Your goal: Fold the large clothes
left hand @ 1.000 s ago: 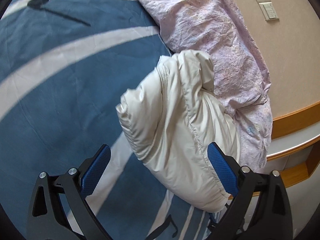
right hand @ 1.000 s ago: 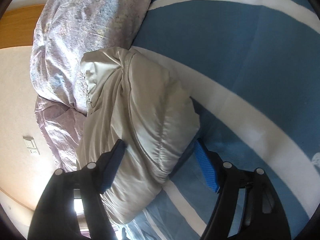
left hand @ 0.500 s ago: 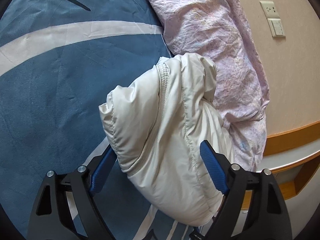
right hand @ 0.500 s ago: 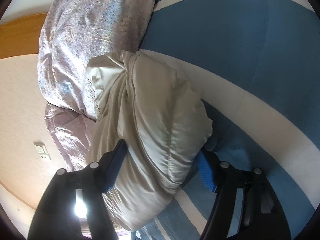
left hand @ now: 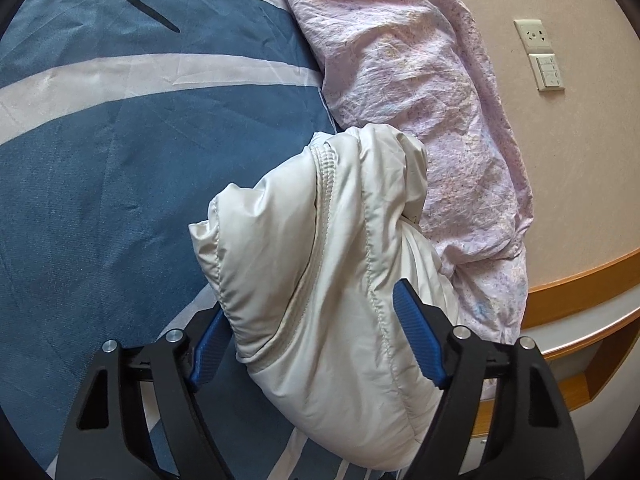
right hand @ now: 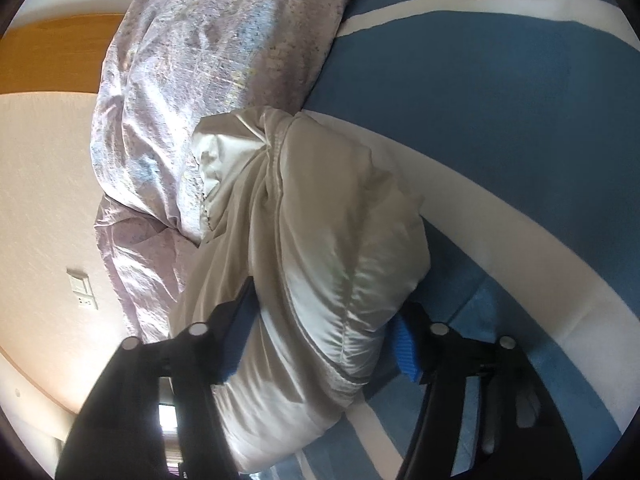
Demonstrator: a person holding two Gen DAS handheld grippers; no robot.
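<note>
A white padded jacket (left hand: 320, 240) lies bundled up on the blue bedcover (left hand: 100, 180) with white stripes, right against a pink quilt. In the left wrist view my left gripper (left hand: 310, 298) has its blue pads on either side of the jacket's near end, and the jaws are closing and squeezing the padding. The same jacket (right hand: 328, 220) fills the middle of the right wrist view. There my right gripper (right hand: 324, 304) straddles a thick fold of it, jaws closing, both pads dug into the fabric. The jacket's underside is hidden.
The crumpled pink quilt (left hand: 420, 80) is heaped along the bed's edge by the wall. On the beige wall are a socket (left hand: 540, 36) and a switch (left hand: 552, 72). A wooden ledge (left hand: 580, 280) runs below. The blue bedcover (right hand: 480, 100) stretches away on the other side.
Both pairs of jaws have narrowed onto the jacket, which now bulges between the pads. The left gripper has moved in over the jacket's end, which looms larger.
</note>
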